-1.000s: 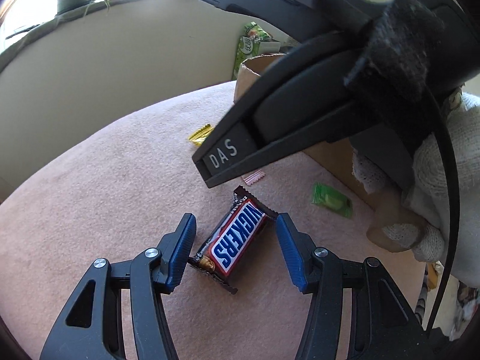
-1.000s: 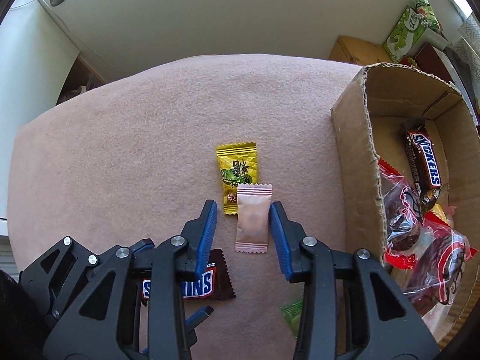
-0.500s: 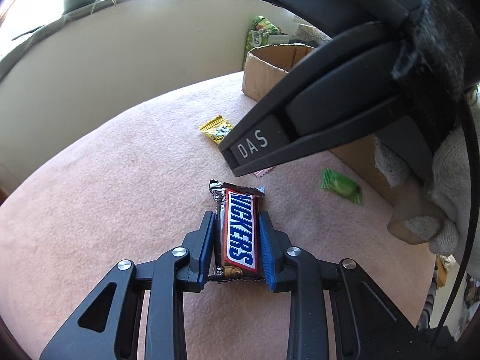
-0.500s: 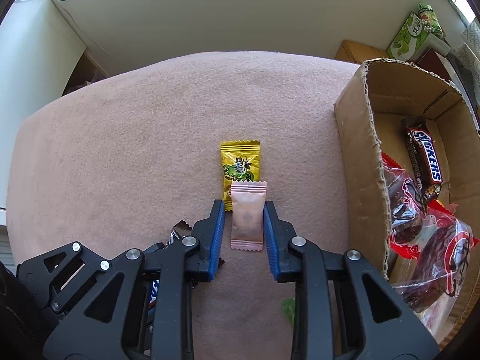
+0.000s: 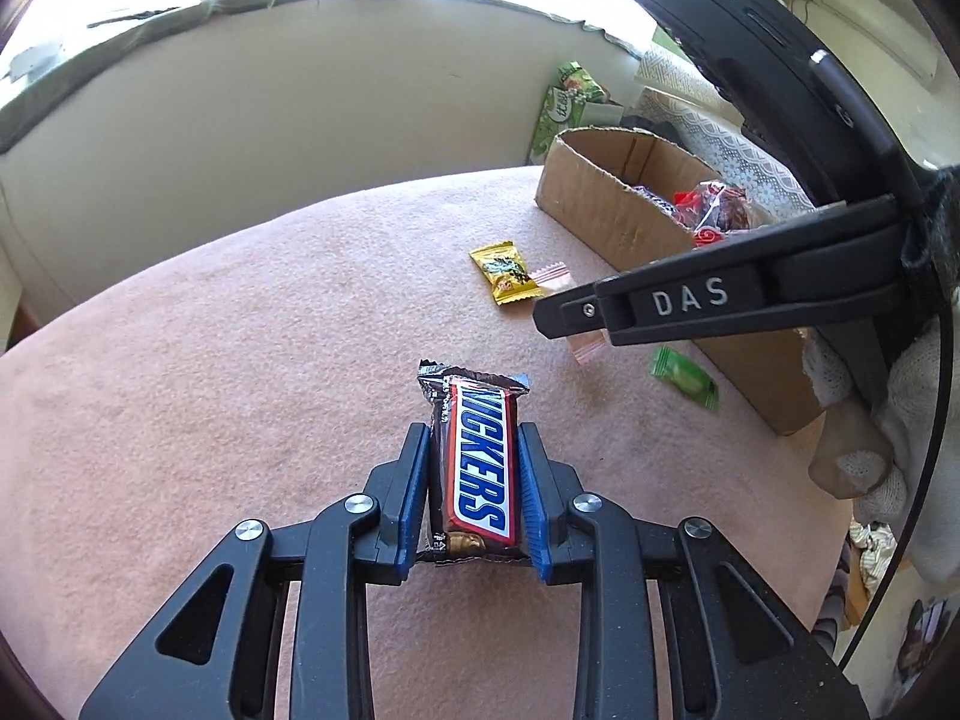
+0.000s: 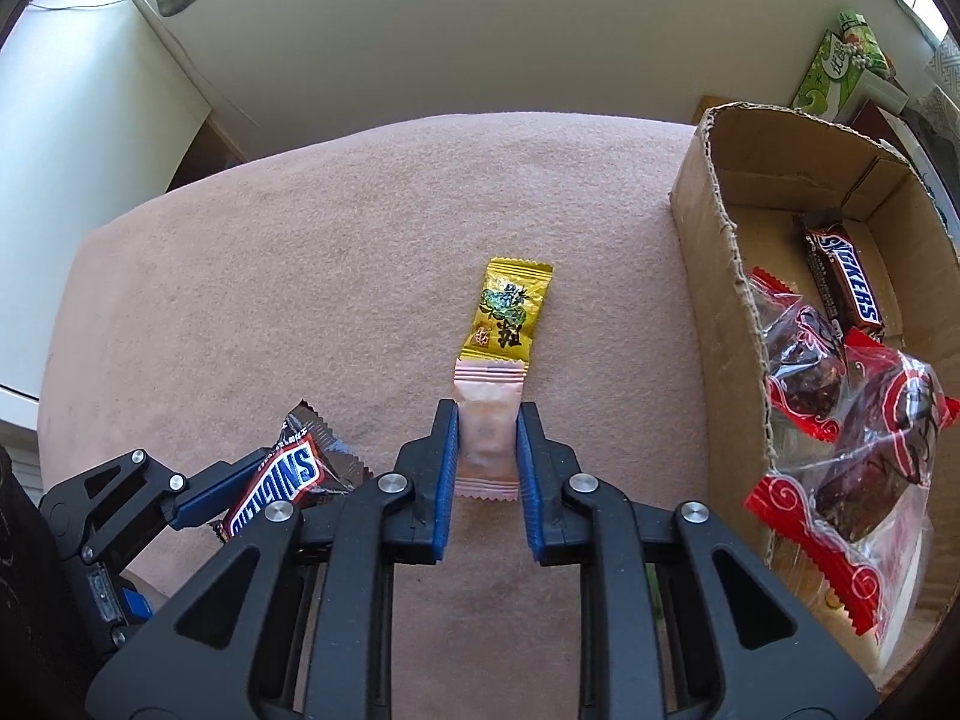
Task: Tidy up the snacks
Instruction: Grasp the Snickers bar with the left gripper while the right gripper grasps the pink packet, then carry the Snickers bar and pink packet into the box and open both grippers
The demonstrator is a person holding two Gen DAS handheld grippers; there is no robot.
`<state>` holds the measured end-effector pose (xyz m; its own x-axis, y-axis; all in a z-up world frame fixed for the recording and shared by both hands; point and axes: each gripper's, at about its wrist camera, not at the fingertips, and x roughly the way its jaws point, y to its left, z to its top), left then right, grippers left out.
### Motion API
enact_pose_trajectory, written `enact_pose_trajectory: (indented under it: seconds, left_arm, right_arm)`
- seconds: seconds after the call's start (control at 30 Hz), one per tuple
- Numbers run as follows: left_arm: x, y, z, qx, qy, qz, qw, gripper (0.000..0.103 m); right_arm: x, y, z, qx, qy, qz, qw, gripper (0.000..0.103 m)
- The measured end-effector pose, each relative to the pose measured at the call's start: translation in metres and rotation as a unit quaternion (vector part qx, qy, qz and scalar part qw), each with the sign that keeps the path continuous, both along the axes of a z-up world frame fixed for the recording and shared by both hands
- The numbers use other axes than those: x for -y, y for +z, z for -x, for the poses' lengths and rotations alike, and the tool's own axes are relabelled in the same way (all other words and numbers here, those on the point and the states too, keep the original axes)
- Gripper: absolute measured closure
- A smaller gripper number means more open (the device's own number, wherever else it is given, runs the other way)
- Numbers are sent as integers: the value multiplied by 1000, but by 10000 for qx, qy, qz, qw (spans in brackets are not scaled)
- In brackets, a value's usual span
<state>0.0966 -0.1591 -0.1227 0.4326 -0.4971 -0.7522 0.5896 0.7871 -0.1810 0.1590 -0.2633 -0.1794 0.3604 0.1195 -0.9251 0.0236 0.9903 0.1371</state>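
Left wrist view: left gripper (image 5: pixel 474 483) clamps glossy brown Snickers bar (image 5: pixel 477 468), long axis along the fingers, lifted over fuzzy pink cloth-covered table (image 5: pixel 210 360). Right gripper (image 6: pixel 487 468) pinches matte pink crimped sachet (image 6: pixel 487 420), lengthwise, touching yellow foil candy (image 6: pixel 507 315). Torn corrugated cardboard box (image 6: pixel 714 276) right; cream wall behind.
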Motion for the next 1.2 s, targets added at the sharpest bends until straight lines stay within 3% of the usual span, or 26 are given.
enact_pose_trajectory:
  seconds: [0.27, 0.5, 0.9, 1.2]
  left_arm:
    - [-8, 15, 17, 266, 143, 190, 9994, 76]
    - [10, 38, 25, 541, 69, 376, 9978, 76]
    - [57, 59, 31, 710, -168, 603, 9955, 76]
    - [98, 67, 26, 730, -374, 653, 9945, 76]
  right_arm:
    - [16, 29, 45, 578, 101, -242, 9980, 84]
    - [36, 60, 95, 1205, 137, -118, 9925, 84]
    - [81, 95, 127, 1689, -178, -68, 9854, 84]
    - [133, 95, 138, 1778, -568, -25, 9824, 84]
